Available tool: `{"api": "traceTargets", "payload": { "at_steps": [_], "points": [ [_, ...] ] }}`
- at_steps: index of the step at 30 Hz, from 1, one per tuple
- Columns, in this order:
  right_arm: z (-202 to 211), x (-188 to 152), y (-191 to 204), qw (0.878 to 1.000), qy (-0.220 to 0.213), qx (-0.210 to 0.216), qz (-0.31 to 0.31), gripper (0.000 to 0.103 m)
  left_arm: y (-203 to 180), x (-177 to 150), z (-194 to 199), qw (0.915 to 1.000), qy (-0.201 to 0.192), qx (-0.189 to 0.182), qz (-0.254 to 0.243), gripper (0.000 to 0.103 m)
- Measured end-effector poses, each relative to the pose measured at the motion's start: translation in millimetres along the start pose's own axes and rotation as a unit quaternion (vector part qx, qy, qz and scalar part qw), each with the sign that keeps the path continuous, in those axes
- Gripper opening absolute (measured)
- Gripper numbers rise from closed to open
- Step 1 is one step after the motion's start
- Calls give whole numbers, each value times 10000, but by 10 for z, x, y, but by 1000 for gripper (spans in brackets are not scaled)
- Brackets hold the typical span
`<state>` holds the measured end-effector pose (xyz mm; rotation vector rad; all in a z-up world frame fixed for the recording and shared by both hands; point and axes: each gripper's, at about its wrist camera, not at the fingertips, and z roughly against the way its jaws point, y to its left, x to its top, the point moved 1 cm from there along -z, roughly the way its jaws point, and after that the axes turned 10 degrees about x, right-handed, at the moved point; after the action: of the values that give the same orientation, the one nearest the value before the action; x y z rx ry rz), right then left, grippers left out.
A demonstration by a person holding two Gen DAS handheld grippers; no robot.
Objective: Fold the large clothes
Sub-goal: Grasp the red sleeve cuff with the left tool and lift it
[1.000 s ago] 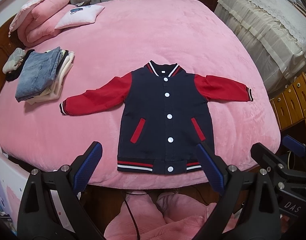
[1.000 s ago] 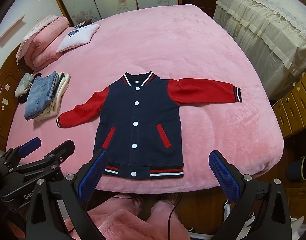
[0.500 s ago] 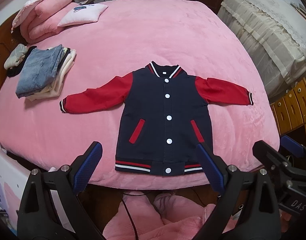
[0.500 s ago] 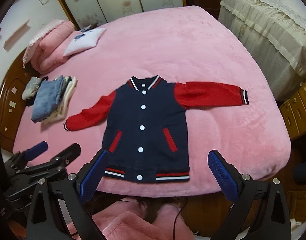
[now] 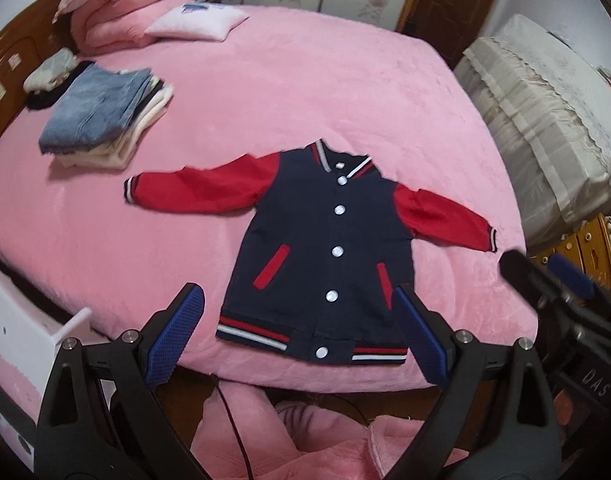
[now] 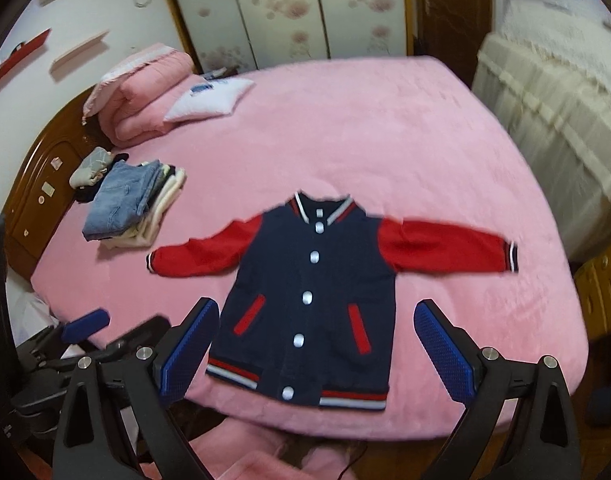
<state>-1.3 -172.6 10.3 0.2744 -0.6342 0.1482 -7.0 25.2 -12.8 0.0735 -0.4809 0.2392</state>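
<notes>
Jacket [image 5: 325, 240] laid flat, hem at bed [image 5: 305, 92] edge; bare bedding beyond collar. Left gripper [image 5: 297, 340] and right gripper [image 6: 317, 348] held spread wide, empty.

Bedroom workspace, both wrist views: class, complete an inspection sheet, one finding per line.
Surface: pink bed cover, mostly bare.
Job's things: jacket flat, buttoned, sleeves spread.
Clutter: folded clothes stack, white pillow, pink quilt.
Grippers: left gripper and right gripper open, holding nothing, short of the hem.
Cables: dark cable below the bed edge.
Surroundings: floral wardrobe doors, covered furniture.
</notes>
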Motion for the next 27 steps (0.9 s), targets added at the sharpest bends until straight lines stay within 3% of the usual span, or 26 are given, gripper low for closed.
{"api": "traceTargets", "payload": {
  "at_steps": [4,8,13,19,25,27],
  "points": [
    [-167,41,183,9995,90,48,312,100,240,-25,-153,9984,368,128,418,94],
    [-446,-8,335,9980,422,91,468,100,669,-109,-439,9893,844,194,1177,94],
    [-917,-190,522,9935,954,-5,627,100,1294,-222,-1002,9648,1463,143,2182,94],
    [-1610,-404,839,9853,1469,-318,809,98,1998,-216,-1814,9305,1862,158,3150,93],
    [-2415,-540,903,9748,2087,-790,36,95,2352,-6,-2650,9086,2255,256,3507,92],
    [-2612,-570,843,9691,2280,-894,-303,94,2448,102,-2863,9077,2165,205,3588,89]
  ]
}}
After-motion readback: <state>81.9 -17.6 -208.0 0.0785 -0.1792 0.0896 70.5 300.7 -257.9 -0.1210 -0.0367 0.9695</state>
